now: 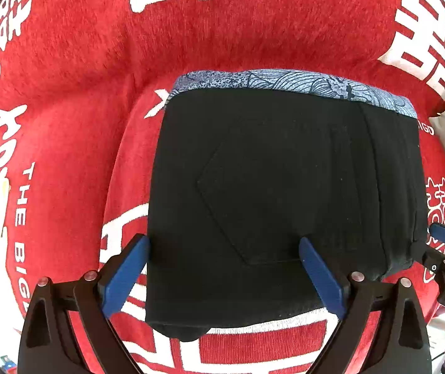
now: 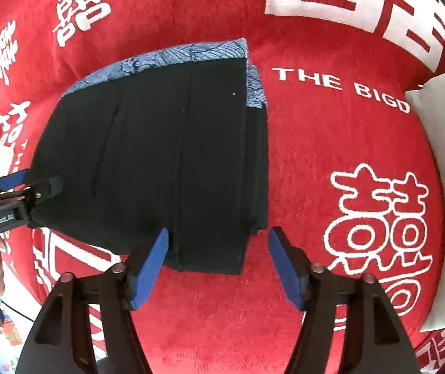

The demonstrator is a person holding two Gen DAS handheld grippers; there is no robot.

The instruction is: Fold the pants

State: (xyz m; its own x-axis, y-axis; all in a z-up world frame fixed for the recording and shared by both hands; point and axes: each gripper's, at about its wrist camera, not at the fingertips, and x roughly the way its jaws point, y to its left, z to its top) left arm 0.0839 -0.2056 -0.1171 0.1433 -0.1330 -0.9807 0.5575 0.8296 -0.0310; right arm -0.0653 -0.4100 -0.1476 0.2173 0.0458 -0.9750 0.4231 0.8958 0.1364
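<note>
Black pants (image 1: 269, 193) folded on the red blanket (image 1: 82, 78).
We hold left gripper (image 1: 225, 274) and right gripper (image 2: 219, 265) over them, jaws wide apart, gripping nothing.

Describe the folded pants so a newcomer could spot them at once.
A red plush cloth with white lettering covers the surface. In its middle lies a compact black folded bundle of pants. Only it is black, with a blue patterned fabric band along its far edge.

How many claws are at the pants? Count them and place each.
2. Left claw: open over the pants' near left edge. Right claw: open at their near right corner. None seems hidden.
</note>
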